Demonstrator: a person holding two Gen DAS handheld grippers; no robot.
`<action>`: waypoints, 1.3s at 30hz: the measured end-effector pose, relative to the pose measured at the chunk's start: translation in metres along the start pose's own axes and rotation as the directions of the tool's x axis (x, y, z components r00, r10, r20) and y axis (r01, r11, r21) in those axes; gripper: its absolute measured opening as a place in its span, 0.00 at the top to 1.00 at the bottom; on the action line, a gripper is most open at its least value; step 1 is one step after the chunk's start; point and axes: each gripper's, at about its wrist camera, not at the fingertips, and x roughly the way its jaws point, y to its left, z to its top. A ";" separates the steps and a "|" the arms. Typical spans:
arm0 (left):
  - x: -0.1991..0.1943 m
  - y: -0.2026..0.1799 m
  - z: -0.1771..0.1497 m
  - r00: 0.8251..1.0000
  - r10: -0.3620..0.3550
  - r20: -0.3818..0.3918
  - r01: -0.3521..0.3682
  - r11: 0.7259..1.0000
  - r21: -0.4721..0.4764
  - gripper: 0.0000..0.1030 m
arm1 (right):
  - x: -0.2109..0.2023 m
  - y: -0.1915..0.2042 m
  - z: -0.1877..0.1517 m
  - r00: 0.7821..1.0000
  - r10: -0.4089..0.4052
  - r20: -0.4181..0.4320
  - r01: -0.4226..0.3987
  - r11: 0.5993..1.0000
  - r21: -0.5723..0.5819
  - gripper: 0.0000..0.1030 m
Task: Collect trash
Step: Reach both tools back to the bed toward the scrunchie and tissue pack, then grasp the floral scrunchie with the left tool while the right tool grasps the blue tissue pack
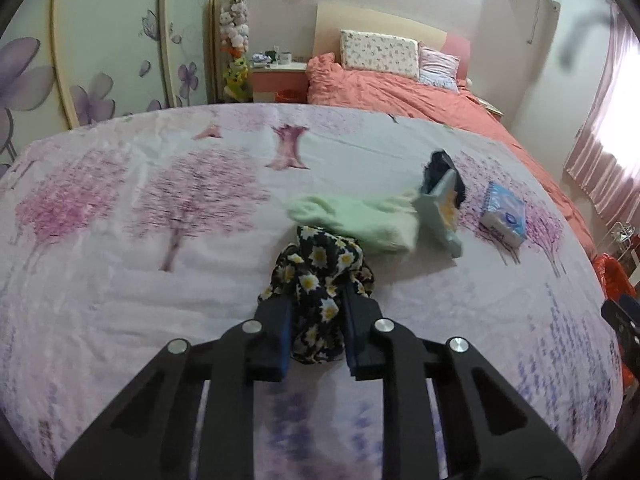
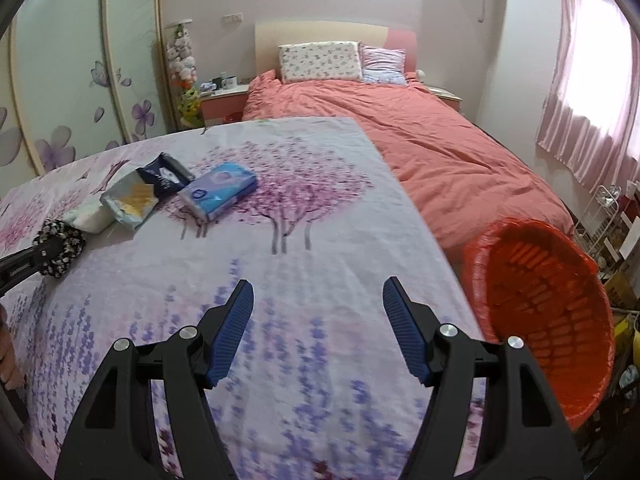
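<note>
- Right now the left gripper (image 1: 316, 320) is clamped on a scrunched dark cloth with daisy print (image 1: 320, 276); its blue pads press both sides, and the cloth's lower end is hidden between the fingers.
- Cloth sits on the sheet-covered table (image 1: 120, 280), toward the middle, with a pale green towel (image 1: 360, 220) touching it just behind.
- Beyond the towel lies a light blue snack wrapper (image 1: 444, 208) and a dark blue packet (image 1: 440, 168); they overlap, and the edges are blurred and hard to separate.
- Blue tissue pack (image 1: 504, 216) lies apart from them, nearer the table's right edge.
- Right gripper (image 2: 318, 328) hovers over the table's near part, jaws wide, nothing between them.
- In the right wrist view the wrapper (image 2: 130, 200), packet (image 2: 164, 174) and tissue pack (image 2: 218, 194) sit toward the far left corner; printed text is too small to read.
- Orange bin (image 2: 540, 312) with an orange liner stands off the table's right edge, partly cut off by the gripper finger; its bottom can't be seen.
- Fingers of a hand at the left frame edge, mostly cut off.
</note>
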 end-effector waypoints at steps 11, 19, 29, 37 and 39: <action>0.002 0.055 0.000 0.996 0.087 -0.025 -0.089 0.993 -0.083 0.77 | 0.056 0.046 0.038 0.995 0.083 -0.063 -0.075 0.990 0.115 0.35; 0.009 0.064 -0.002 0.998 0.040 -0.053 -0.047 0.991 -0.125 0.76 | 0.093 0.077 0.070 0.995 0.053 -0.087 -0.035 0.980 0.196 0.35; 0.010 0.065 -0.001 0.998 0.034 -0.053 -0.041 0.990 -0.133 0.74 | 0.105 0.072 0.072 0.990 0.021 -0.140 0.004 0.984 0.178 0.43; 0.010 0.065 -0.002 0.998 0.033 -0.053 -0.040 0.990 -0.135 0.74 | 0.080 0.044 0.050 0.989 0.086 -0.119 -0.072 0.991 0.112 0.48; 0.010 0.065 -0.002 0.998 0.032 -0.053 -0.039 0.990 -0.136 0.74 | 0.079 0.041 0.052 0.989 0.096 -0.114 -0.080 0.988 0.135 0.38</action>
